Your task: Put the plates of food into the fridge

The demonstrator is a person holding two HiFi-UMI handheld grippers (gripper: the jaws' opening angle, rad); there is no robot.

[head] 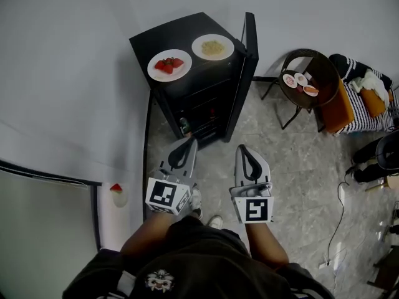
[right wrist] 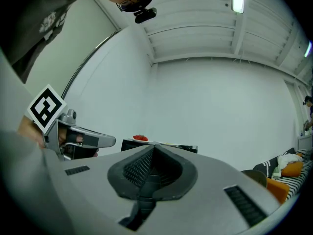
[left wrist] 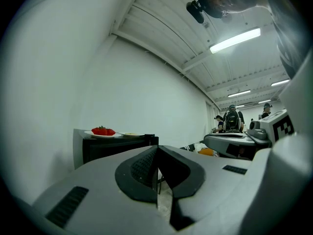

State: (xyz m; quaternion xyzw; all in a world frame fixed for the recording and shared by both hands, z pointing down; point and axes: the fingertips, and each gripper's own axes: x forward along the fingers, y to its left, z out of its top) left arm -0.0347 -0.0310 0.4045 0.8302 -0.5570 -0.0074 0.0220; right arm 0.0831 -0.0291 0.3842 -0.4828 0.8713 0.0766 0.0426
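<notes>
Your left gripper [head: 187, 143] and right gripper [head: 242, 148] are closed and empty, since both plates, strawberries [head: 169, 65] and noodles [head: 212, 47], sit unreached along the front edge of the open fridge [head: 187, 36].

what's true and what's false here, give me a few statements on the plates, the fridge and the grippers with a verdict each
1. Two plates of food sit on top of the fridge. True: the strawberry plate and the plate of pale yellow food.
2. The fridge is closed. False: its door stands open.
3. Both grippers are shut with nothing between the jaws. True: this holds for the left gripper and the right gripper.
4. One gripper holds the strawberry plate. False: it sits on the fridge, apart from both grippers.
5. The round table is bare. False: the round table carries three small dishes.
</notes>
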